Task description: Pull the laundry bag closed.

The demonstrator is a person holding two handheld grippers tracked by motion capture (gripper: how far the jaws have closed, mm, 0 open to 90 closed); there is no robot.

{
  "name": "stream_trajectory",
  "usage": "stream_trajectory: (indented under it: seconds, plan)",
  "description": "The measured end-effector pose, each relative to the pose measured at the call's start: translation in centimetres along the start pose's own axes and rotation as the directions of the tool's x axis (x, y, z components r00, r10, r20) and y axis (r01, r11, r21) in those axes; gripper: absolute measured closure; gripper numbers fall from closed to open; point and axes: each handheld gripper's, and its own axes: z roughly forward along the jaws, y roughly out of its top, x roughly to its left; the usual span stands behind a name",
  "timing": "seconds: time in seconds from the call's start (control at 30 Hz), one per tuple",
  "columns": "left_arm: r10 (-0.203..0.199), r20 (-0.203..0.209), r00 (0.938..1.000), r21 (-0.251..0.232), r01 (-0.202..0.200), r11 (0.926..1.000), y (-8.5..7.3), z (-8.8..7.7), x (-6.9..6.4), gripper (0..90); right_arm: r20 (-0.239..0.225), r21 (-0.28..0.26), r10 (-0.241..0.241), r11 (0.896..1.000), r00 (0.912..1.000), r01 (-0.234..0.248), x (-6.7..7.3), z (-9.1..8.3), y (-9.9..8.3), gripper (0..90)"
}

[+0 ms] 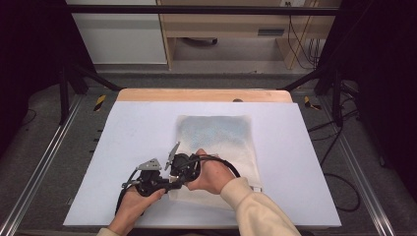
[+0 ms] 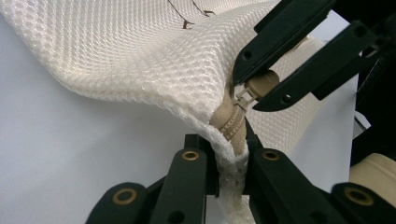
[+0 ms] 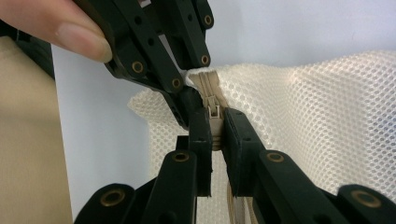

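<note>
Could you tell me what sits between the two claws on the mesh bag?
In the left gripper view, a short stretch of tan zipper runs between the left claw and right claw.

- A pale lavender-white rectangular sheet [image 1: 133, 147] covers the table; a strip of light wooden tabletop [image 1: 196, 95] shows along its far edge.
- Grey carpeted floor [image 1: 39, 147] lies on both sides, crossed by silver metal rails [image 1: 44, 162] (one runs along each side).
- Black metal frame posts [image 1: 64, 83] stand at the far corners.
- Behind stand a white flat-fronted cabinet [image 1: 118, 39] and a light wooden desk [image 1: 226, 24].
- Black cables [image 1: 305, 46] hang by the desk.
- The lighting is even and soft.
</note>
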Motion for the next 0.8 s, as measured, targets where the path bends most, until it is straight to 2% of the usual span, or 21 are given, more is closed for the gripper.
stream_trajectory:
  seconds: [0.1,0.8]
  plan:
    - [0.003,-0.001,1.0000,0.000,-0.003,1.0000,0.03,-0.01,-0.06,85.6,-0.006,-0.002,0.017,1.000,0.9998,-0.017,-0.04,-0.05,-0.20,82.3]
    - [0.026,-0.012,0.9996,0.005,-0.026,0.9997,0.06,0.07,-0.36,85.5,-0.020,-0.012,0.017,1.000,0.9997,-0.017,-0.35,-0.13,-0.94,82.3]
